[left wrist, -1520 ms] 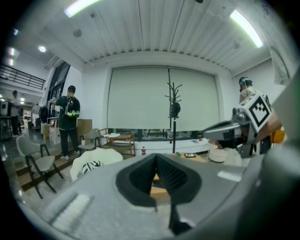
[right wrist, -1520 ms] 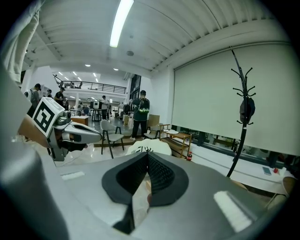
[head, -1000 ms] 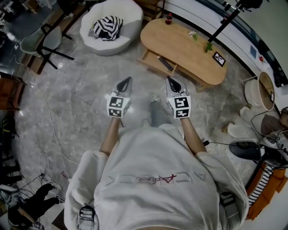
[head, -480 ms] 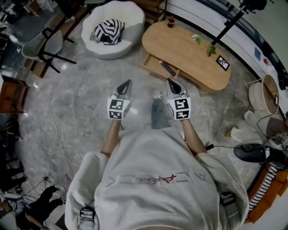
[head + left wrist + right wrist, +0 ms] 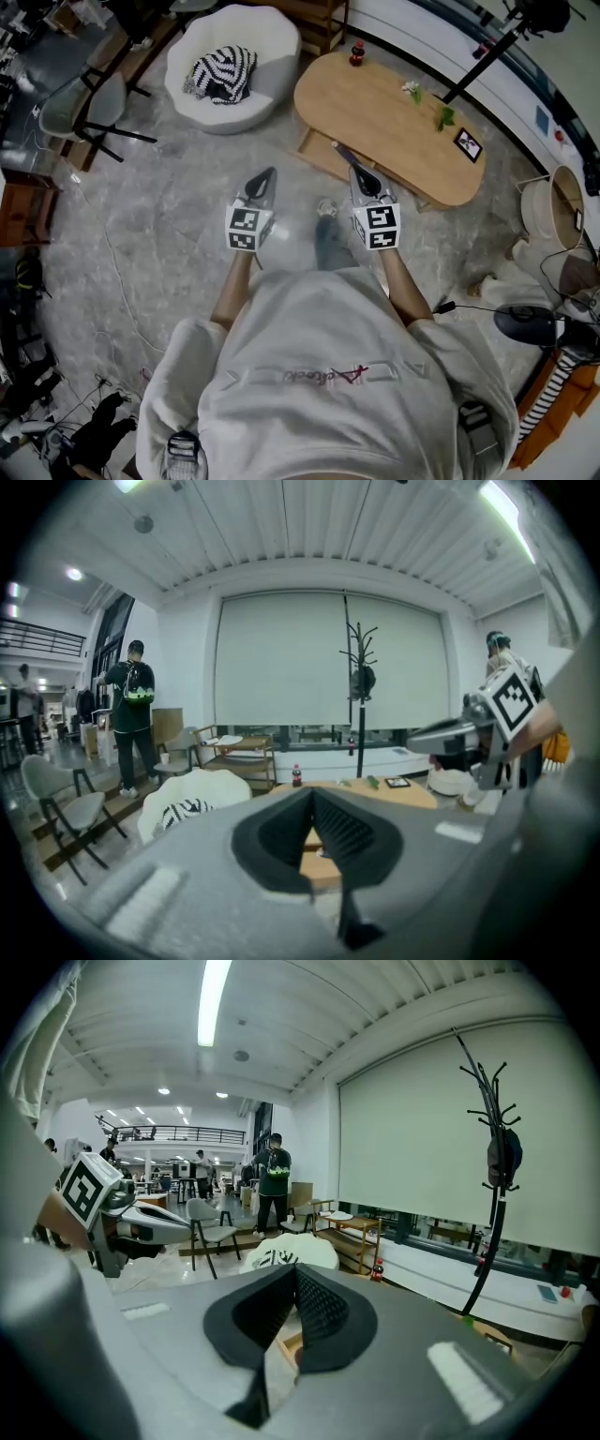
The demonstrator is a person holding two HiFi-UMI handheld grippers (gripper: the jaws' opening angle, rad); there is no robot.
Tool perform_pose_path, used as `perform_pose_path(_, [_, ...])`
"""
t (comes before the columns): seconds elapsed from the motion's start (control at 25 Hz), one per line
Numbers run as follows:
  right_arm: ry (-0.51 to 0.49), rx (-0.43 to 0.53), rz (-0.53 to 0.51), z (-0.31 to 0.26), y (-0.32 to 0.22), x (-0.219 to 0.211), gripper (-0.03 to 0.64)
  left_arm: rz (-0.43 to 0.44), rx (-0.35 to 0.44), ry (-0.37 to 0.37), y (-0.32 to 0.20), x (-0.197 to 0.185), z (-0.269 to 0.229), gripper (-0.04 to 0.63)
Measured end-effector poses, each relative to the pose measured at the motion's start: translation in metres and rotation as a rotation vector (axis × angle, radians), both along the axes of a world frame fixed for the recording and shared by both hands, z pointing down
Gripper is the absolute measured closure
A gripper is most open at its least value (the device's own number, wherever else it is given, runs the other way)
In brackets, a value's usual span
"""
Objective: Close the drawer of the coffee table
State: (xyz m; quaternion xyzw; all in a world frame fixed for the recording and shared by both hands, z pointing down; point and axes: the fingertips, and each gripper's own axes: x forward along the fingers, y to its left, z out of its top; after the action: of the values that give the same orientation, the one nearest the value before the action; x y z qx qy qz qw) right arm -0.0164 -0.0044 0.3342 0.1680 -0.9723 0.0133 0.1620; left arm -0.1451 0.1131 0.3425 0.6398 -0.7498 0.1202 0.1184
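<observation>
Logged as the approach step, drawer not yet reached as far as seen. Found the drawer [image 5: 322,148] pulled out of the coffee table [image 5: 394,108] on its near long side, toward the left end, with a slim dark item [image 5: 343,155] lying inside, too small to name. Saw the left gripper [image 5: 268,174] with jaws pressed together on nothing, held over bare floor [image 5: 169,216], apart from the table. Saw the right gripper [image 5: 362,174] likewise shut tight and empty, tip overlapping the drawer's near corner in the head view, contact impossible to confirm. Noted a bottle [image 5: 356,52] at the tabletop's far left edge, a picture frame [image 5: 467,143] toward its right end, and a white seat [image 5: 239,61] with striped cloth beyond the left end. Judged the good way as follows: jaws kept together as a blunt pusher, tips set flat on the middle of the drawer front, push run straight along the runners with no sideways lean to avoid jamming, tips kept outside the box clear of the dark item, push ended once the front sat flush with the table's side.
</observation>
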Motion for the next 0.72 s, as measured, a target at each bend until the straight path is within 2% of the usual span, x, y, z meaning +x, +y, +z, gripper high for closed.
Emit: perform_pose_path(0.72, [-0.001, -0.016, -0.022, -0.018, -0.171, -0.1, 0.612, -0.011, -0.015, -0.014, -0.176, -0.095, -0.026, 0.592])
